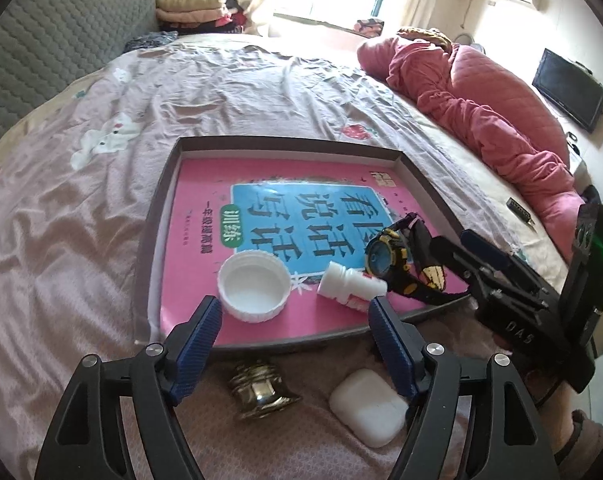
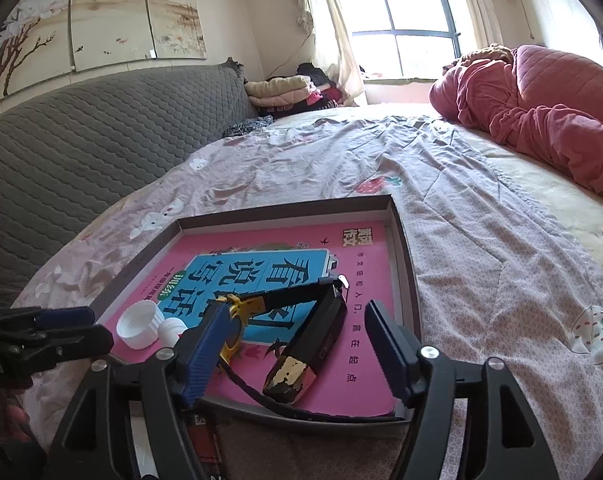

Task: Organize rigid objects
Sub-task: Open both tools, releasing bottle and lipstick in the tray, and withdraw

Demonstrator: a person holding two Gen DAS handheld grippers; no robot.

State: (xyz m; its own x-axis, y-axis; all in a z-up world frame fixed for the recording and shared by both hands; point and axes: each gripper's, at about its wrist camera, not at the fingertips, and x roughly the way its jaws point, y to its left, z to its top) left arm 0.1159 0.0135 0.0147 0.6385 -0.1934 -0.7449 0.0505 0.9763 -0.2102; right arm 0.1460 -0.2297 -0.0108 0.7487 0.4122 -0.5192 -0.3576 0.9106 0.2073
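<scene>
Bed (image 1: 261,92) holds tray (image 1: 285,145); left claw (image 1: 295,314) and right claw (image 2: 297,330) both spread, empty.

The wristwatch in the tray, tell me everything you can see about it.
The wristwatch is a chunky sports model: black case with yellow accents, blue dial, black strap that looks like rubber, one end patterned gold with worn patches. It lies unbuckled on the pink book cover inside the shallow tray, case propped on edge, strap arched, the other strap trailing over the near rim. The small white bottle seems to touch it. Neither hand-held gripper holds it.
</scene>
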